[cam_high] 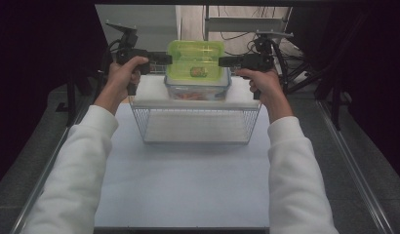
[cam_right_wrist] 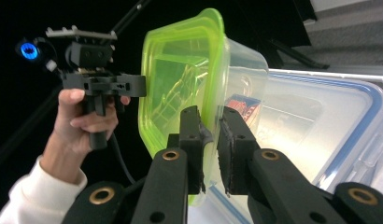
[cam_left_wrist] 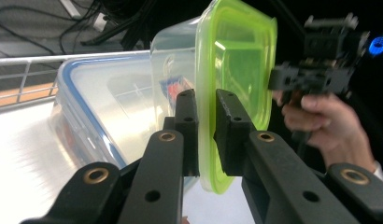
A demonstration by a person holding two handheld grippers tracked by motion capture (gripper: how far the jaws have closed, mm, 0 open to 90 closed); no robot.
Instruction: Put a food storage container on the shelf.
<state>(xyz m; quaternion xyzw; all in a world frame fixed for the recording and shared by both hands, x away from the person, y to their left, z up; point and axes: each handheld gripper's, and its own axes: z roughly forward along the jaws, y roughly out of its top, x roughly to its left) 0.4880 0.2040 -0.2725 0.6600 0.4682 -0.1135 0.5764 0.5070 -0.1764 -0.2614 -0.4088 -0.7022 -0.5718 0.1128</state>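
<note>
Green-lidded clear container [cam_high: 197,68] held up between both grippers, just above a larger clear box with a blue-rimmed lid [cam_high: 198,92] that sits on top of a wire basket [cam_high: 195,124] on the white surface [cam_high: 183,185]. High view: left gripper [cam_high: 168,59] meets the container's left edge, right gripper [cam_high: 222,61] the right edge, each held in a hand with a white sleeve; a label shows through the green lid. Left gripper view, closer: jaws clamped on the green lid's rim [cam_left_wrist: 207,135], one pad either side of it; the other hand and its gripper [cam_left_wrist: 276,77] beyond the lid. Right gripper view: jaws likewise pinched on the rim [cam_right_wrist: 210,140]; blue-rimmed lid [cam_right_wrist: 320,121] lies close beneath, and red-and-blue contents show through the container wall, not clear in the high view.
</note>
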